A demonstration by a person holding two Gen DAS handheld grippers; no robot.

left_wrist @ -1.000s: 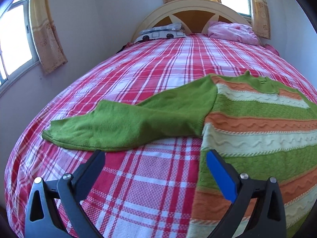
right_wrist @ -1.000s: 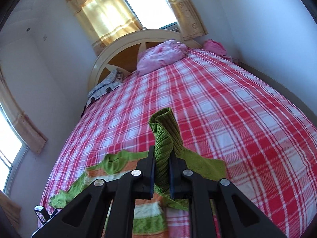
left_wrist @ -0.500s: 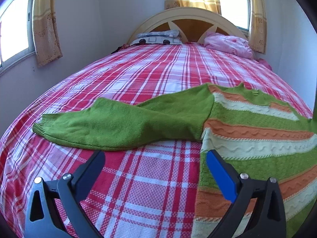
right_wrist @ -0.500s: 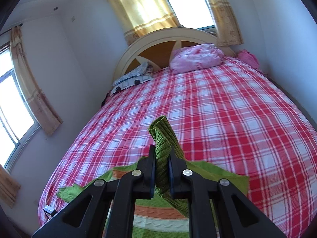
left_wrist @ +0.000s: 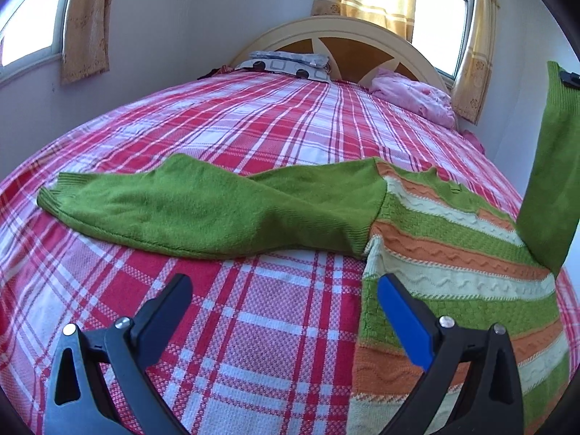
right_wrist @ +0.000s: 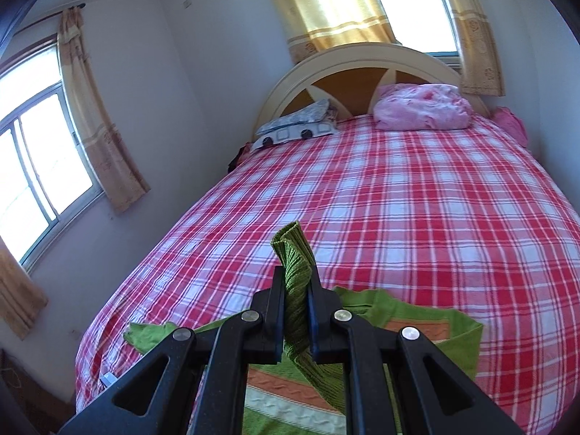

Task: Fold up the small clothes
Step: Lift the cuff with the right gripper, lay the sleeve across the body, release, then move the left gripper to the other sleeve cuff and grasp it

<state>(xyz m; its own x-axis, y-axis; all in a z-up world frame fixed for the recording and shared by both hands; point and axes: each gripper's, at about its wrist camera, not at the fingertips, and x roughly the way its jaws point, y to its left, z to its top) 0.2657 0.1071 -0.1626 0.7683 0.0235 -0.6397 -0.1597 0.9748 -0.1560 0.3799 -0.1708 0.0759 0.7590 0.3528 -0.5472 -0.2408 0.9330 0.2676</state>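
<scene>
A small knitted sweater (left_wrist: 464,253) with green, orange and cream stripes lies flat on the plaid bed. Its plain green left sleeve (left_wrist: 188,214) stretches out to the left across the cover. My left gripper (left_wrist: 282,290) hovers open just in front of that sleeve and the sweater's side edge, with nothing between its fingers. My right gripper (right_wrist: 295,282) is shut on the cuff of the other green sleeve (right_wrist: 293,257), and this sleeve (left_wrist: 554,166) hangs lifted above the sweater's body (right_wrist: 290,395) at the right edge of the left wrist view.
The bed (right_wrist: 417,195) has a red and white plaid cover. A patterned pillow (right_wrist: 297,127) and a pink bundle (right_wrist: 420,107) lie by the headboard (left_wrist: 348,41). Walls with curtained windows stand close on the left and behind.
My right gripper has carried the sleeve cuff up and leftward over the sweater; the lifted sleeve now shows in the left wrist view. My left gripper has shifted slightly and stays open.
</scene>
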